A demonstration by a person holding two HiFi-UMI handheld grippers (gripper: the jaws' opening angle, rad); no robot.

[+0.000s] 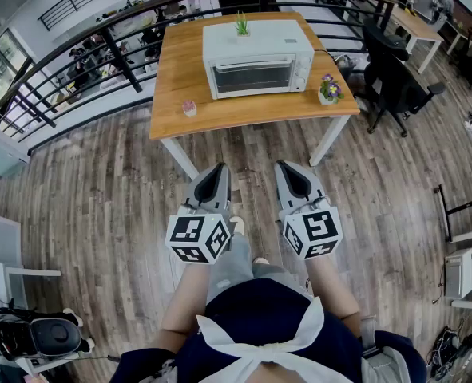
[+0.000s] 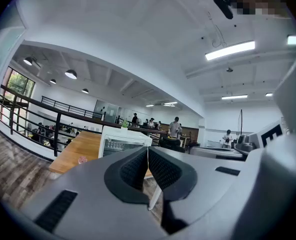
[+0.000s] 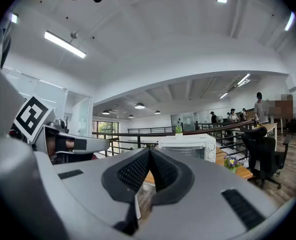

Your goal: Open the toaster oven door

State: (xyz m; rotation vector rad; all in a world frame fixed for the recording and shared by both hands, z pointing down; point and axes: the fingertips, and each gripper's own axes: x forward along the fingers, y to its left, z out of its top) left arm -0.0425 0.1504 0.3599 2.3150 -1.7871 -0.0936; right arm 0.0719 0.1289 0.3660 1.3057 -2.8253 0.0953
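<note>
**Closed jaws, light oven: where the opening could slip**

The toaster oven (image 1: 258, 58) sits on the wooden table (image 1: 180, 86) with its door (image 1: 253, 76) closed, well ahead of both grippers. The left gripper (image 1: 216, 171) and right gripper (image 1: 288, 167) hang over the floor, jaws pressed together on nothing. Arriving closed, they would likely bump the door rather than catch it. A hard pull could drag the oven and topple the plant (image 1: 242, 25) on top.
</note>
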